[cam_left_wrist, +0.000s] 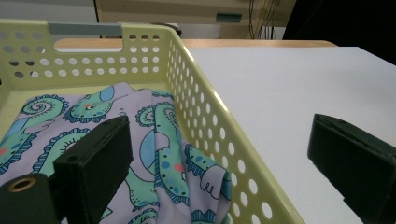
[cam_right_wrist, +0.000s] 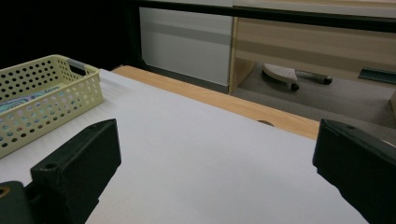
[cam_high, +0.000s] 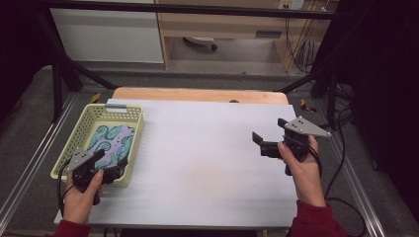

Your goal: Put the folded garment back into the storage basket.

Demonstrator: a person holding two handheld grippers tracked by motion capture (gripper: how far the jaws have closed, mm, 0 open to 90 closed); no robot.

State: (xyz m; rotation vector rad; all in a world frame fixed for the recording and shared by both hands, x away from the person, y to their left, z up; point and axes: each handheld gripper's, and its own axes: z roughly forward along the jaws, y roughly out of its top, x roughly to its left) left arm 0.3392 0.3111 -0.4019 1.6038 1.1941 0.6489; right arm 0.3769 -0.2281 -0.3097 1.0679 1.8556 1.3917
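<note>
Left gripper (cam_high: 112, 165), jaws wide and empty, straddles basket (cam_high: 132, 143) rim above cloth (cam_high: 111, 140); right gripper (cam_high: 269, 135), at three o'clock, gapes empty.

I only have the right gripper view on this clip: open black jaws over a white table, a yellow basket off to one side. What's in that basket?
Observer: A folded cloth with a teal seahorse-like print on lilac lies in the basket.
Operator: Where's the left gripper?
Observer: The left gripper sits at the basket's near right corner; in its own view, one jaw is over the cloth and the other is outside the basket wall, above the table.
Operator: Is it gripping the cloth?
Observer: No. Its jaws stand wide apart with nothing between them but the basket wall.
Operator: And the right gripper from above?
Observer: The right gripper is held over the table's right side, jaws open, pointing left toward the basket.
</note>
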